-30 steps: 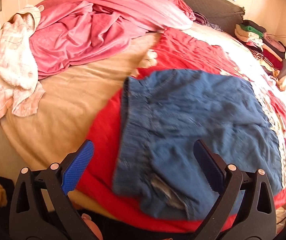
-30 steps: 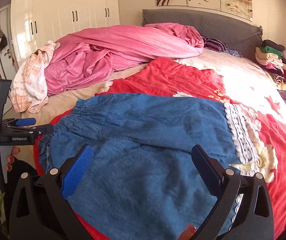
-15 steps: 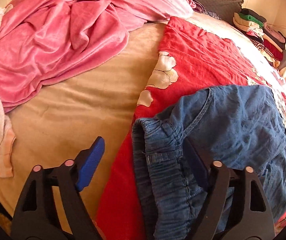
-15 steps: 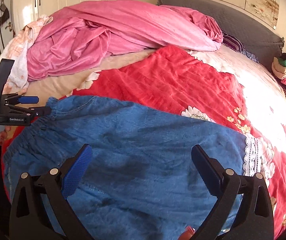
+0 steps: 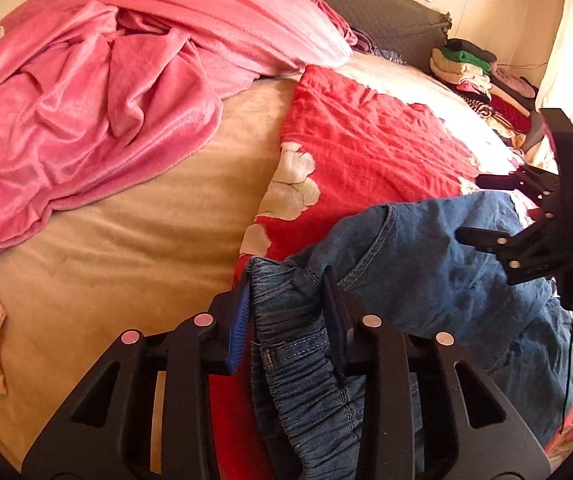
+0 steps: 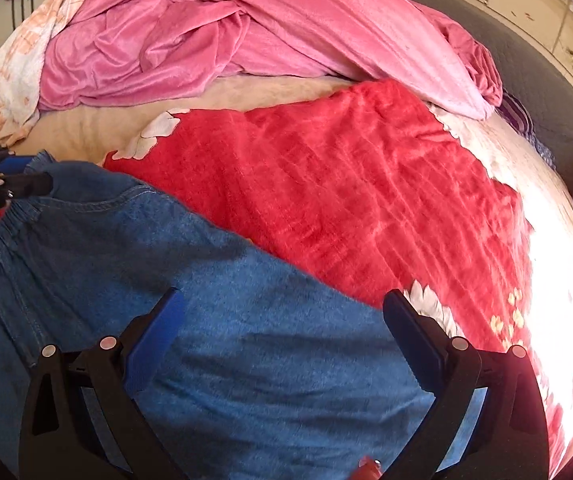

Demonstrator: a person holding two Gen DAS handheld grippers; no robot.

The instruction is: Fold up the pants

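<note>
- Pants (image 5: 426, 272): blue denim, lying on the red blanket (image 5: 366, 148) on the bed, elastic waistband end nearest my left claw, legs running off toward my right claw.
- Left claw (image 5: 286, 308): clamped on the gathered waistband, cloth bunched between the pads and hanging below them.
- Right claw (image 6: 282, 344): jaws wide apart, hovering over the mid-leg denim; nothing between the fingers. Can't tell if the tips touch the cloth.
- From the left view the right claw shows ahead and to the right, over the far part of the pants.
- Step, my read: first grab is done at the waist, 2nd grab pending; fold itself not made yet, pants look roughly flat w/ some rumples.
- Next move prob needs the right claw to drop & pinch a hem or leg edge, both layers if poss, then both claws lift & carry together so the fabric doesn't drag or twist.
- Beyond the claws: pink blanket (image 6: 214, 28) heaped at the far left, tan sheet (image 5: 126, 240) left of the left claw, stack of folded clothes (image 5: 474, 68) far right by the grey headboard (image 5: 386, 20).
- Writing: none readable on pants or claws in these views; no brand tag visible.
</note>
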